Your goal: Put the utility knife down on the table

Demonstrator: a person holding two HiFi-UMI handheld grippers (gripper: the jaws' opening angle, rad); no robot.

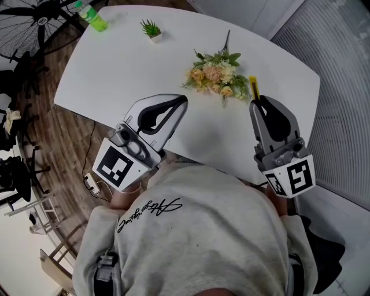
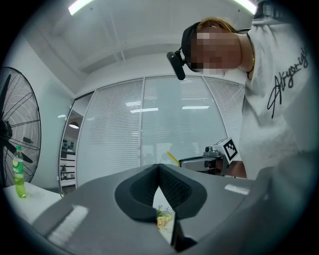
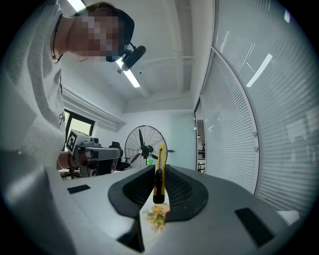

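A yellow and black utility knife (image 3: 160, 169) stands upright between the pads of my right gripper (image 3: 158, 187), which is shut on it. In the head view the knife's yellow tip (image 1: 253, 87) sticks out past the right gripper (image 1: 258, 104), above the white table (image 1: 115, 69) near its right front edge. The left gripper view catches the same knife (image 2: 173, 158) from the side. My left gripper (image 1: 181, 100) hangs over the table's front edge. Its jaws (image 2: 159, 170) are shut with nothing between them.
A bunch of cream and yellow flowers (image 1: 215, 73) lies on the table just beyond both grippers. A small potted plant (image 1: 151, 29) and a green bottle (image 1: 92, 16) stand at the far left end. A floor fan (image 1: 34, 23) stands beyond the table's left corner.
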